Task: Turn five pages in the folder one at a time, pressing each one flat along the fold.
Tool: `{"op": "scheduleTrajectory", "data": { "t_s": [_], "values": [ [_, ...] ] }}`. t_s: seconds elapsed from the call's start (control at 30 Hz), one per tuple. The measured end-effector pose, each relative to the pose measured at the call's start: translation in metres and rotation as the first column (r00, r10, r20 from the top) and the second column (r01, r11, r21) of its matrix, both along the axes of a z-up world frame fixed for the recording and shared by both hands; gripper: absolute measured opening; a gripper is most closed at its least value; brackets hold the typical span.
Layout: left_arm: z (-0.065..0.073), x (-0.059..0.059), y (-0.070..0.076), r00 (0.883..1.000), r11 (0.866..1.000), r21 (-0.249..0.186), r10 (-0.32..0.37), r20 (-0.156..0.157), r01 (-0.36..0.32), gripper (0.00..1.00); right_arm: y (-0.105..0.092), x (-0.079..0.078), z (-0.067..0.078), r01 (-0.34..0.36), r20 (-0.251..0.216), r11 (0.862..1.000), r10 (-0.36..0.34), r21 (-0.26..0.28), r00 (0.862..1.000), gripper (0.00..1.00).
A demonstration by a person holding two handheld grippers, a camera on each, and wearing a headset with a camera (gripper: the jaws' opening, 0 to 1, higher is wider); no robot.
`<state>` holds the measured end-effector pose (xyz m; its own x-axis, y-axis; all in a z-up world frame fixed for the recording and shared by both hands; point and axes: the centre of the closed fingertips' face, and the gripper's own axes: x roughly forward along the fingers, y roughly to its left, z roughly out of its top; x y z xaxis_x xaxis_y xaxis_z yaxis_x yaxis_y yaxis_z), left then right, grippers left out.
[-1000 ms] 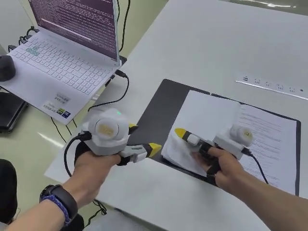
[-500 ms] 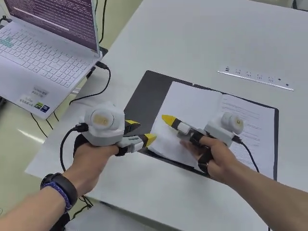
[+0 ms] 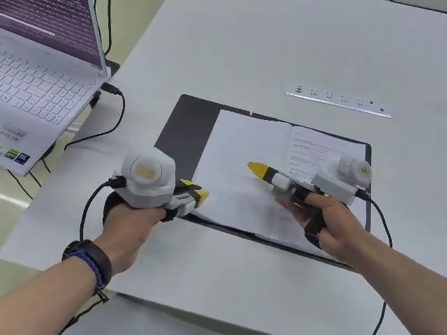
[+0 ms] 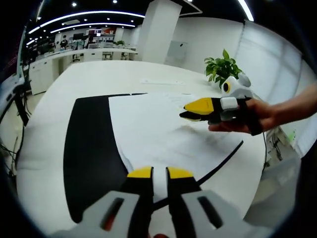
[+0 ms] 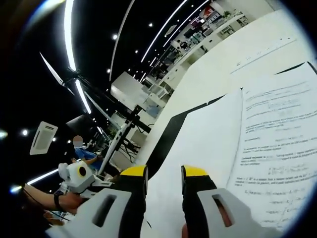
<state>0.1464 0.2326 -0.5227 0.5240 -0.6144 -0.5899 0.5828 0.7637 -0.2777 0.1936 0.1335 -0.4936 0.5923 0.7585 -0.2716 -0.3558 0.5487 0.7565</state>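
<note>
The black folder (image 3: 183,132) (image 4: 89,148) lies open on the white table. A turned blank page (image 3: 237,160) (image 4: 153,129) (image 5: 208,144) rests over its left half. A printed page (image 3: 321,157) (image 5: 277,148) lies on the right half. My right gripper (image 3: 257,169) (image 4: 185,110) (image 5: 164,171) hovers just above the blank page near the fold, jaws apart and empty. My left gripper (image 3: 193,191) (image 4: 159,172) sits at the folder's near left edge by the blank page's corner. Its jaws are almost together, and I see nothing gripped between them.
An open laptop (image 3: 42,77) stands at the far left, with a black cable (image 3: 105,129) running toward the folder. A white socket strip (image 3: 339,100) lies beyond the folder. A potted plant (image 4: 222,67) stands far off. The table's front edge runs close under both hands.
The blank page, bulged under the right gripper a second ago, now lies flatter on the left side. The right gripper has shifted toward the fold. The left gripper's jaws have closed up.
</note>
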Motion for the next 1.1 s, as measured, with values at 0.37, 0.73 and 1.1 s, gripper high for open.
{"op": "scheduleTrajectory", "data": {
  "t_s": [0.37,0.73,1.1],
  "values": [
    [-0.031,-0.006,0.009,0.997,0.999,0.048,0.020,-0.077,-0.016,0.00,-0.023,0.002,0.004,0.032,0.011,0.999,-0.032,-0.030,0.999,0.23],
    [-0.036,-0.009,0.012,0.997,0.995,0.095,0.011,-0.076,-0.004,0.00,-0.033,0.021,-0.016,0.069,0.006,0.995,-0.069,-0.067,0.998,0.14],
    [-0.037,-0.009,0.012,0.997,0.995,0.095,0.016,-0.080,-0.009,0.00,-0.036,0.039,-0.033,0.095,-0.016,0.995,-0.095,-0.045,0.995,0.00]
  ]
}}
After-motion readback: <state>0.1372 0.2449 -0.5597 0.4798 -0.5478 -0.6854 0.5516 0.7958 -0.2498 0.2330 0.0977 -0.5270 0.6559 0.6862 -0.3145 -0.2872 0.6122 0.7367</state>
